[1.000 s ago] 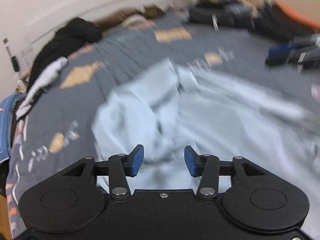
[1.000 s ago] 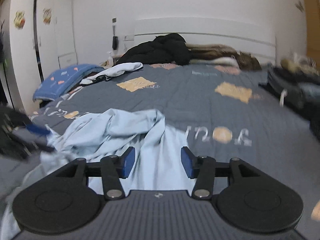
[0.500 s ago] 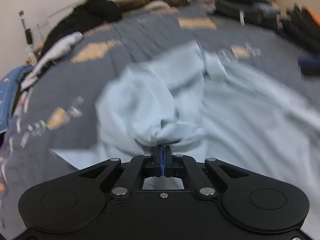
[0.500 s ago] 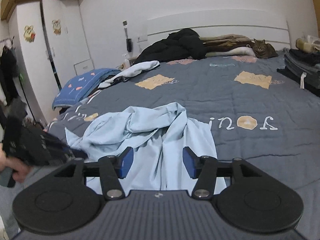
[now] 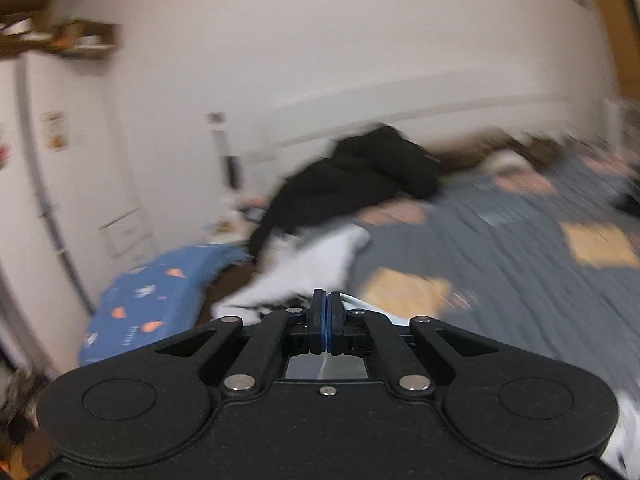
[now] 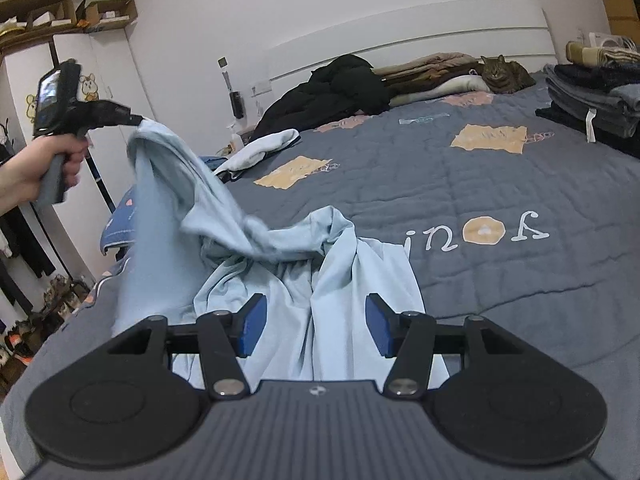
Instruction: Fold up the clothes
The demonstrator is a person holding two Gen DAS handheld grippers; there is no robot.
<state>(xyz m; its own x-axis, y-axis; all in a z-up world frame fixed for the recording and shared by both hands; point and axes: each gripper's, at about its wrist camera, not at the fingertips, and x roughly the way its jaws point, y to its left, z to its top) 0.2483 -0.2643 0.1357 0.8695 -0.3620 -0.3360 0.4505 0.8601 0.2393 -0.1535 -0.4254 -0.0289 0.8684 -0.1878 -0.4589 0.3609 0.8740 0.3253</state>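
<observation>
A crumpled light blue garment lies on the near part of the grey bedspread. In the right wrist view my left gripper, held by a hand at the far left, is shut on one corner of the garment and holds it high, so the cloth hangs down in a stretched fold. In the blurred left wrist view my left gripper has its blue pads pressed together, with only a sliver of pale cloth showing beside them. My right gripper hovers open just above the garment's lower part, gripping nothing.
A black coat, folded blankets and a tabby cat lie by the white headboard. A white garment and a blue patterned cushion sit at the bed's left edge. Stacked folded clothes occupy the far right. A white wardrobe stands left.
My left gripper closed on the light blue garment and swept up and to the left, lifting a corner off the bed. My right gripper stayed over the garment, rolling slightly.
</observation>
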